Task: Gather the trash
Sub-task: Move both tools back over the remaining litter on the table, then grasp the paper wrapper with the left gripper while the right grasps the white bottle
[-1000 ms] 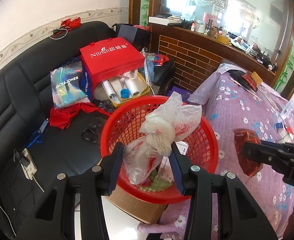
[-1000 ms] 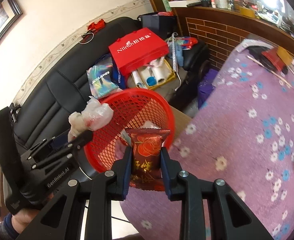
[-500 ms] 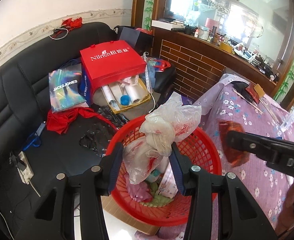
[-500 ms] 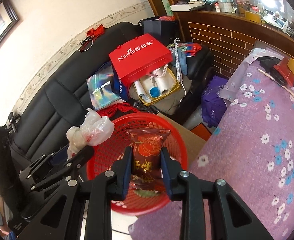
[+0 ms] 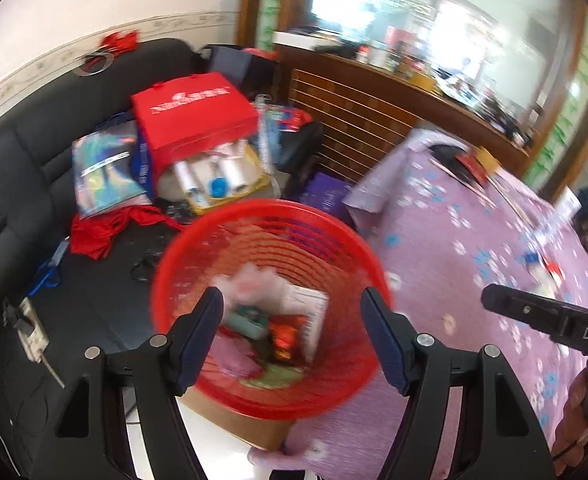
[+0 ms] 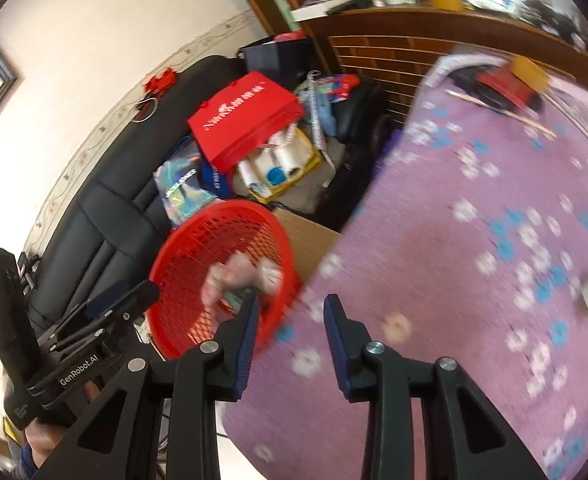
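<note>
The left gripper [image 5: 292, 334] is opening over the round red plastic basket [image 5: 346, 240], nothing between its jaws. The right gripper [image 6: 290, 330] is opening too, empty.

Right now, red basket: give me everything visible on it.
The red basket is a round, open-topped bin of what looks like red plastic lattice with a solid rim. It stands upright on a cardboard box, between the black sofa and the purple floral tablecloth, whose edge seems to meet its rim. Inside lie a crumpled plastic bag, white paper, a red wrapper and other blurred scraps. Nothing grips it.
</note>
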Demonstrator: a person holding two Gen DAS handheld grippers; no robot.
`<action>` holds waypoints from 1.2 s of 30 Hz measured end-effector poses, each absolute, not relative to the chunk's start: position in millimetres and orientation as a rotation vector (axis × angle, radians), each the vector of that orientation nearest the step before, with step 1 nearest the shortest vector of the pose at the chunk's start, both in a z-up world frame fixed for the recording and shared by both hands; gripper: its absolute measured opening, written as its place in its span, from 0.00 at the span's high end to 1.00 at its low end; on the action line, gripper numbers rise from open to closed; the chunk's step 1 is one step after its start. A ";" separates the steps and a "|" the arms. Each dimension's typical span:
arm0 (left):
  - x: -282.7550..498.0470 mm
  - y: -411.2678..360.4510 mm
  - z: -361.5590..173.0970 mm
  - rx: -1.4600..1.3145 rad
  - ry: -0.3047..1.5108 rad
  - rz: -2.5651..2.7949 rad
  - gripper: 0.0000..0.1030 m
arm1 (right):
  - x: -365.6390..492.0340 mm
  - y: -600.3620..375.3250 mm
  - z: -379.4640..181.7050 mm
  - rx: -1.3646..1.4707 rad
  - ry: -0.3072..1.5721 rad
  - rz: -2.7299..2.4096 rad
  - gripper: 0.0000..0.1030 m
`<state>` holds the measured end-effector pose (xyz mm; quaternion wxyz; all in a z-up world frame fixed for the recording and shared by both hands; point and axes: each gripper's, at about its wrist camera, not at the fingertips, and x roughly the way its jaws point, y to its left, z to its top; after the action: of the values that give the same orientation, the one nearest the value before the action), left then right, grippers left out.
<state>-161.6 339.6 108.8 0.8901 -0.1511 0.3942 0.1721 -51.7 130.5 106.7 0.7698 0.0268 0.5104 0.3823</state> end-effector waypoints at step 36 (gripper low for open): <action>-4.2 51.4 105.1 0.007 1.000 -0.282 0.25 | 45.7 -147.4 33.2 -0.095 1.163 0.475 0.56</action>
<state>-4.2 51.4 105.1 0.8680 0.0034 0.4779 -0.1350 45.7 -147.4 33.1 0.8081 -0.0446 0.5437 0.2221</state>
